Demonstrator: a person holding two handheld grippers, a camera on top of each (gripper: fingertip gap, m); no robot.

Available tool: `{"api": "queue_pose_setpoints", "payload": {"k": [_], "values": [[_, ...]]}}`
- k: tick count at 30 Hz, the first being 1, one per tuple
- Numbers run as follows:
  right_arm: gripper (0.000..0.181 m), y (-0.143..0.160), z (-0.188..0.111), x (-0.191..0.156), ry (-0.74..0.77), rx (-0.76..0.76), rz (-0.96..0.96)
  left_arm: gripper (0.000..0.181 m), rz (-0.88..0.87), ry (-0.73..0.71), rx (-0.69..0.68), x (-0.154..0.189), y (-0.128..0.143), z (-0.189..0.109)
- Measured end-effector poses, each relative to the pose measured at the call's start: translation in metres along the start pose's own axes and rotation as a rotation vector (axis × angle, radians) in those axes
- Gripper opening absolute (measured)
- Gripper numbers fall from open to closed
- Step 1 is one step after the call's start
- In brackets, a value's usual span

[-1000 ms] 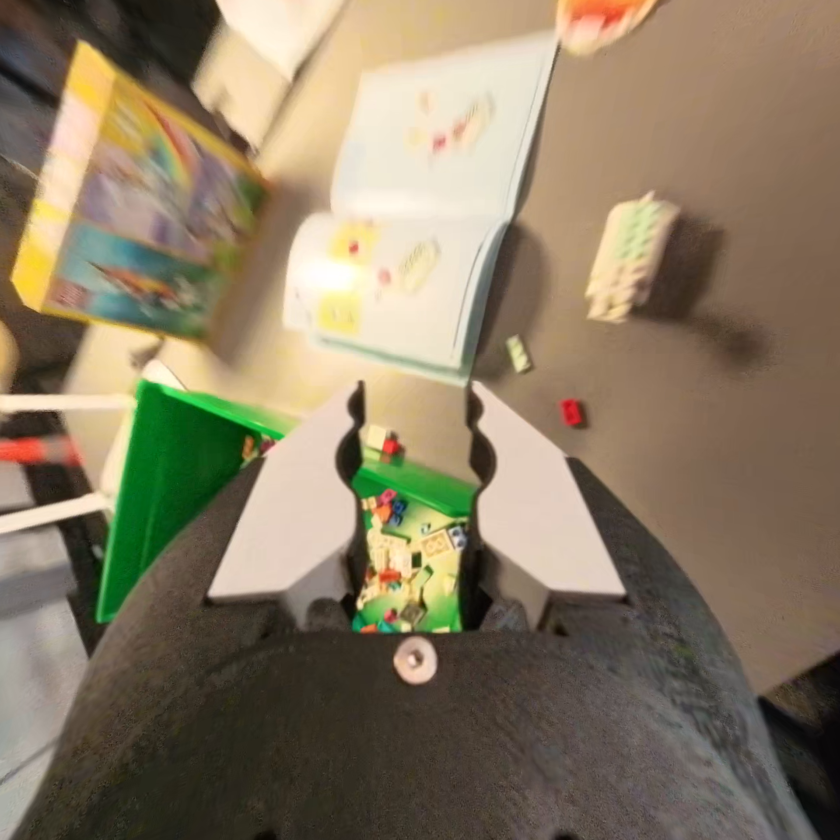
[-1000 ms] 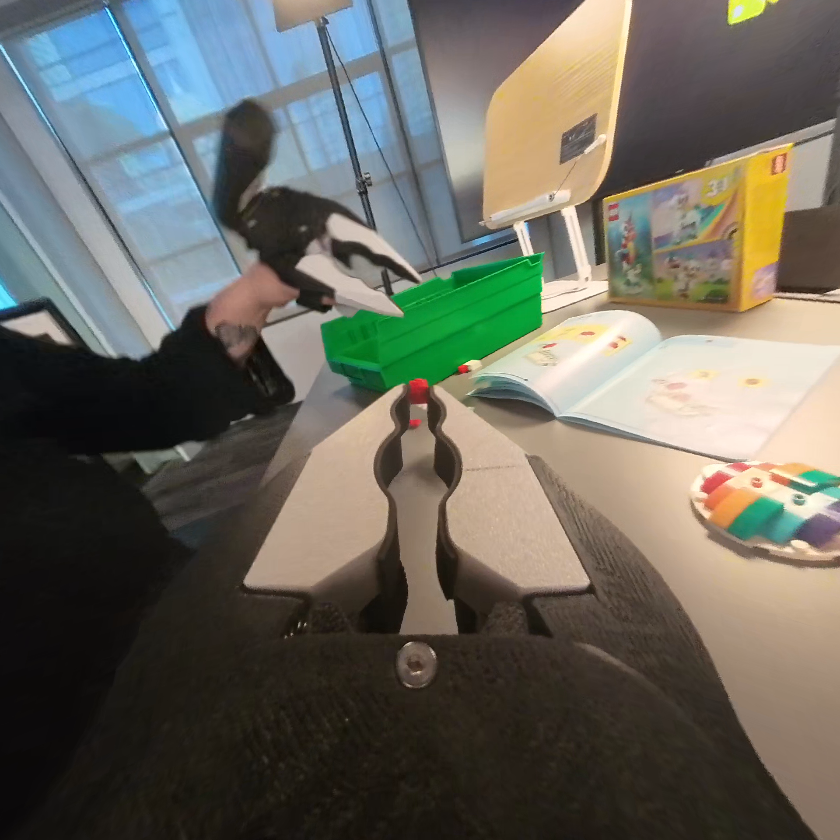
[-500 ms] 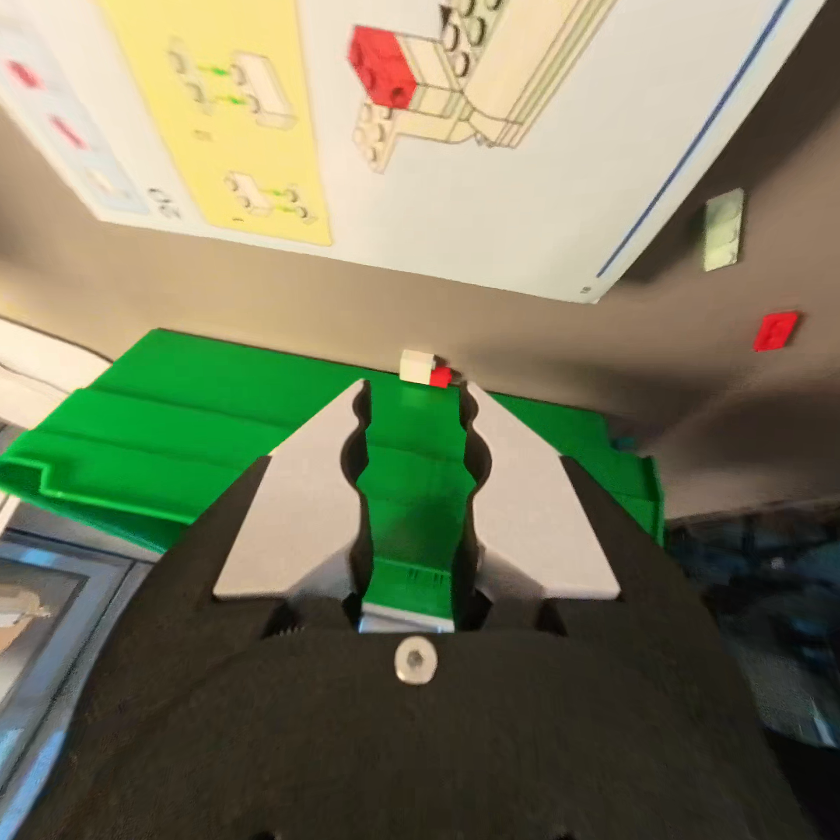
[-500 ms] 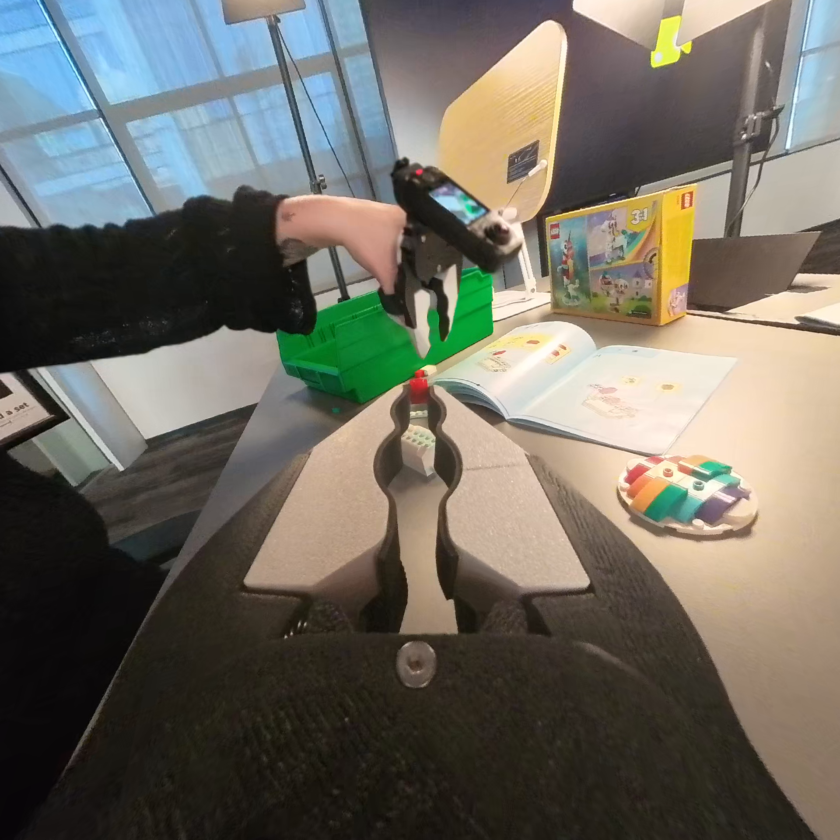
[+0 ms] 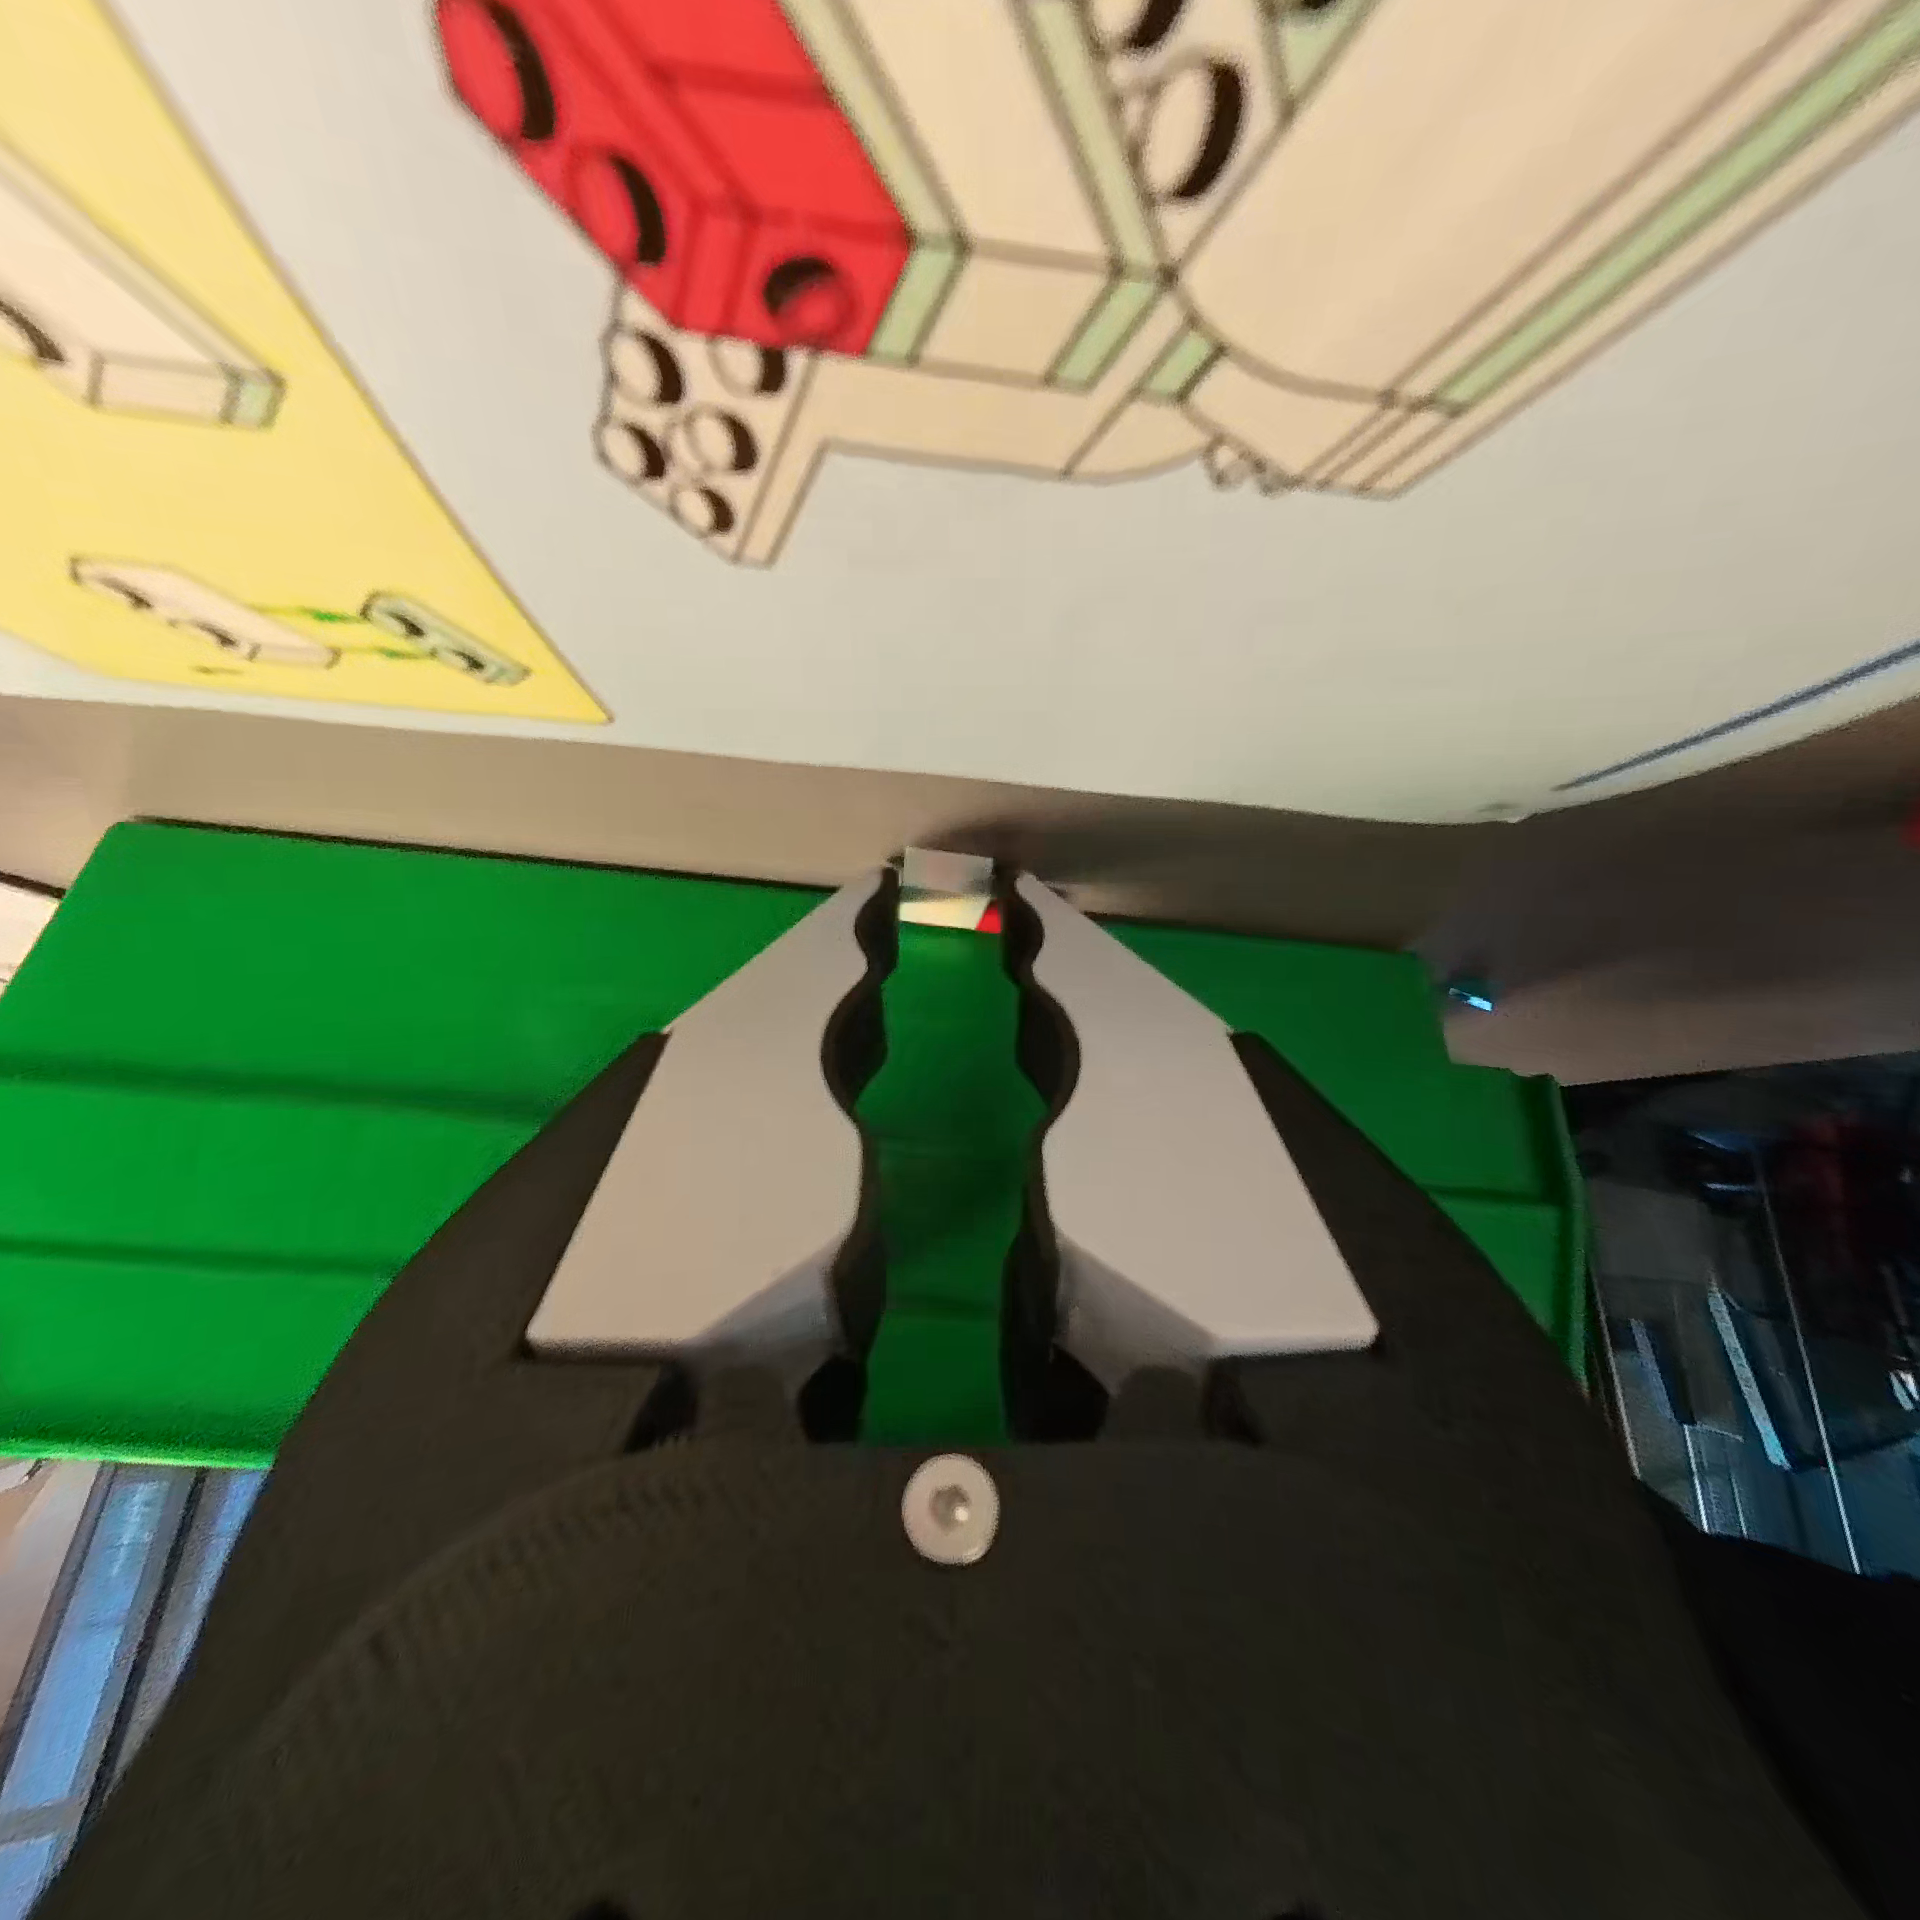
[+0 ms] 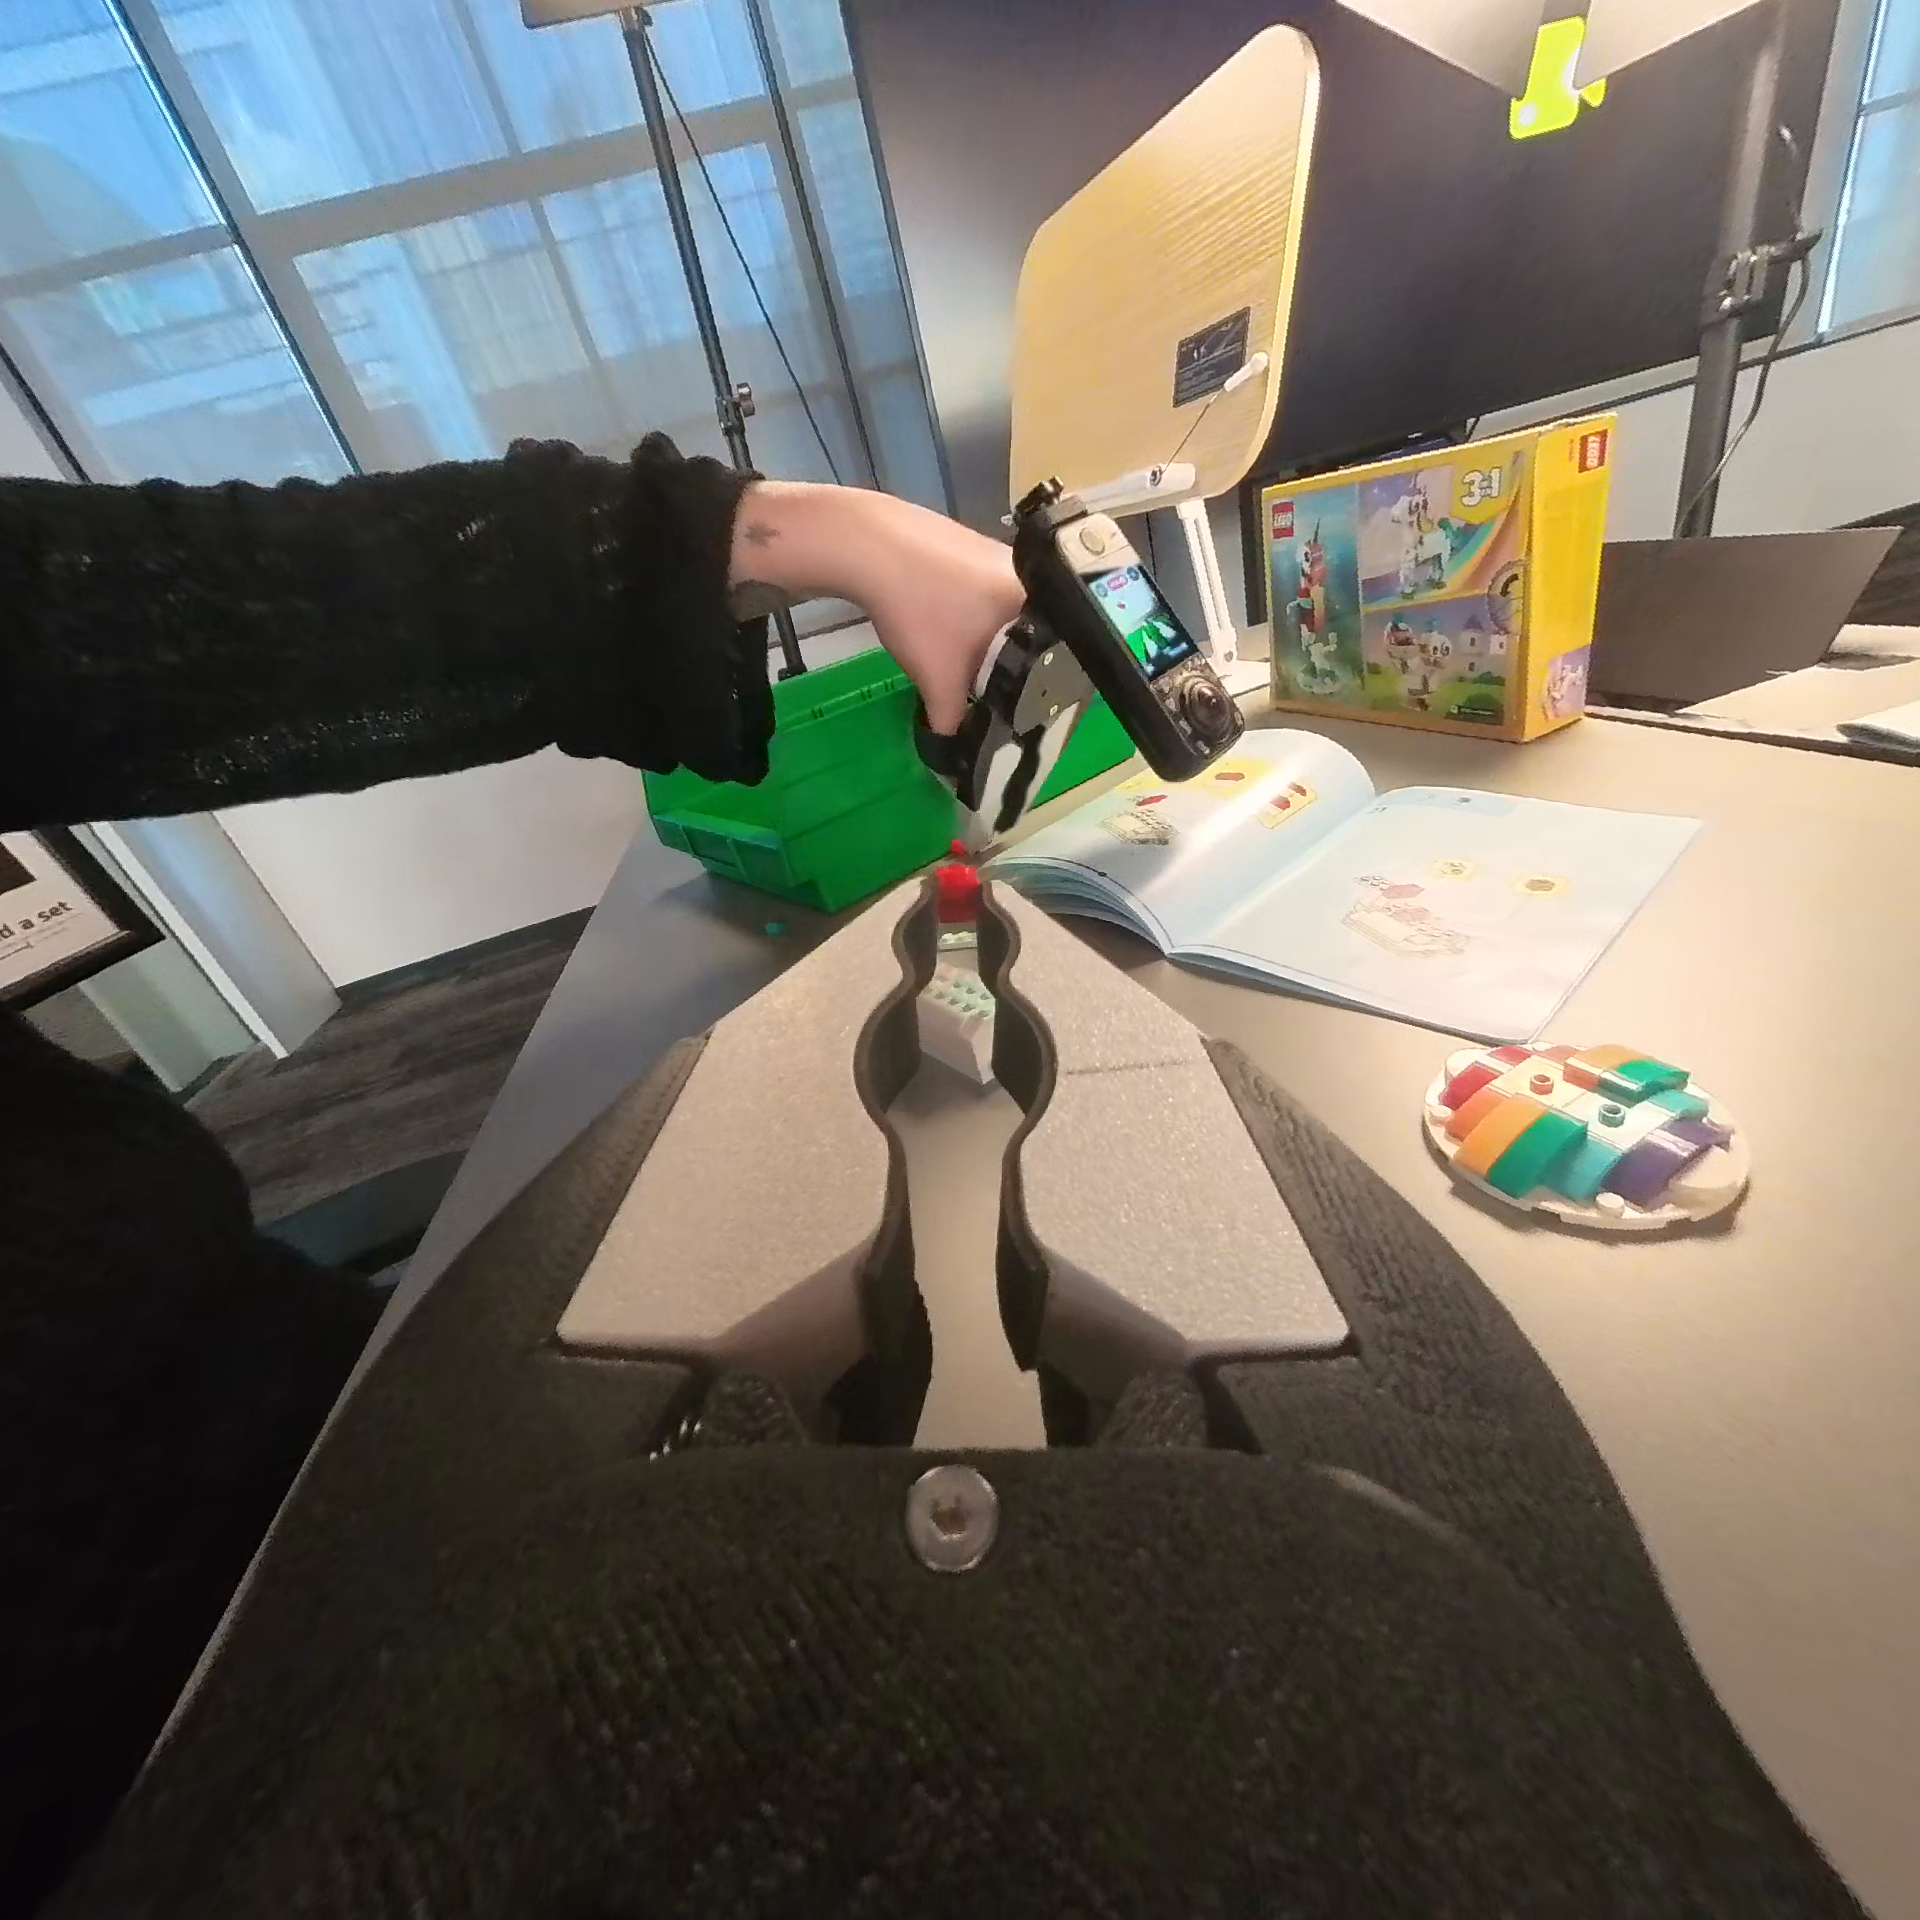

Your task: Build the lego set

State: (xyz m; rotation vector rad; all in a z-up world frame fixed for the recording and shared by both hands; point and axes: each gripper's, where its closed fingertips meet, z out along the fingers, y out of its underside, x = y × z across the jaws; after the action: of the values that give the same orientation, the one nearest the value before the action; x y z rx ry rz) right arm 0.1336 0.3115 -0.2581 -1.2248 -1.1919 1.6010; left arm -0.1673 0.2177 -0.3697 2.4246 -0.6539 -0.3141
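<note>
A small white-and-red brick piece [image 5: 943, 902] sits on the grey table between the green parts bin [image 6: 831, 810] and the open instruction booklet [image 6: 1351, 883]. A white block with pale green studs [image 6: 958, 1023] lies nearer, a round rainbow-tiled plate [image 6: 1584, 1138] well to its right.

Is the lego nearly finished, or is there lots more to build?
Done: the round white plate with rainbow arches looks built, and a chunky white block with pale green studs is started. In hand: the right tongs pinch a small red brick; the left tongs straddle a small white-and-red piece beside the green plastic bin. Left: probably plenty, since the open instruction booklet shows bigger models.
</note>
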Motion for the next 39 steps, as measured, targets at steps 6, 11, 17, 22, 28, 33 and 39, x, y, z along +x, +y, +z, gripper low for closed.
{"api": "queue_pose_setpoints", "payload": {"k": [6, 11, 17, 22, 28, 33, 39], "values": [[0.005, -0.002, -0.002, 0.003, 0.010, 0.006, -0.004, 0.018, -0.046, -0.086, 0.166, 0.000, -0.001, -0.034], [0.005, -0.006, -0.005, 0.007, 0.002, 0.012, 0.016, 0.017, -0.069, 0.139, 0.887, 0.089, -0.040, -0.141], [0.005, 0.002, -0.006, 0.013, -0.006, -0.058, 0.048, 0.017, 0.217, 0.323, 1.105, 0.234, -0.065, -0.158], [0.005, 0.007, -0.007, 0.016, -0.002, -0.089, 0.053, 0.017, 0.137, 0.367, 1.041, 0.255, -0.097, -0.124], [0.005, 0.012, -0.004, 0.010, -0.032, -0.112, 0.057, 0.018, 0.006, 0.443, 1.067, 0.247, -0.115, -0.119], [0.005, 0.015, -0.003, 0.005, -0.065, -0.128, 0.066, 0.024, 0.003, 0.492, 1.176, 0.239, -0.111, -0.129], [0.006, 0.017, -0.002, 0.002, -0.080, -0.135, 0.072, 0.025, 0.162, 0.408, 1.294, 0.240, -0.110, -0.134]]}}
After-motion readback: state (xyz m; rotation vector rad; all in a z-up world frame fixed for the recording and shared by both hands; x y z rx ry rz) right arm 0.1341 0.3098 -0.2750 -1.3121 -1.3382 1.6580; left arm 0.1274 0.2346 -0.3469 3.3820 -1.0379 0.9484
